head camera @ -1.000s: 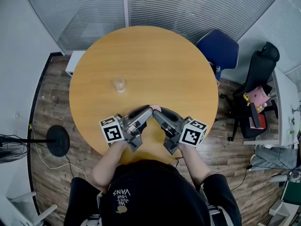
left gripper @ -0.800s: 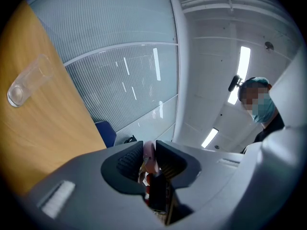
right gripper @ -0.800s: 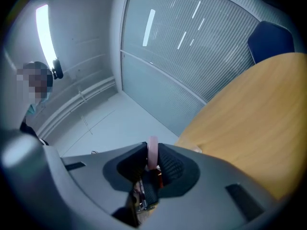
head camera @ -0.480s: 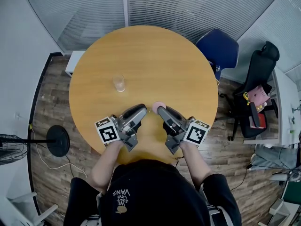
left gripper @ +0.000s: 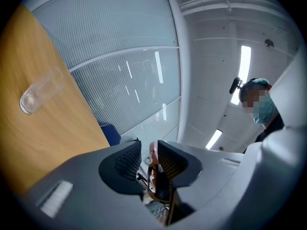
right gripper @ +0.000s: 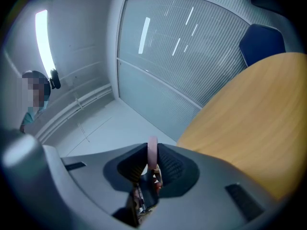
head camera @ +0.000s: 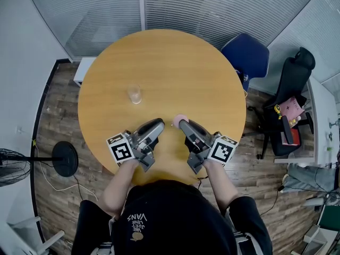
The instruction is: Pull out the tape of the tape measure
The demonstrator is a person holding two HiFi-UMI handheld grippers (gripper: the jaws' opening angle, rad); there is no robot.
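1. The right hand-held gripper (head camera: 183, 124), jaws just closing, clamped the pink tape measure (head camera: 179, 119) over the surface's (head camera: 175, 68) near part.
2. The left hand-held gripper (head camera: 161, 124), jaws just opening, stood empty, just beside it.

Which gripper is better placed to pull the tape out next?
Likely left. The right gripper has just closed on the small pink round tape measure, anchoring it; the left gripper has just opened, jaws apart and empty, beside it.

The round wooden bench (head camera: 191, 68) stands on a wood floor (head camera: 53, 142). One small clear glass (head camera: 135, 95) sits on the bench, left of its middle.
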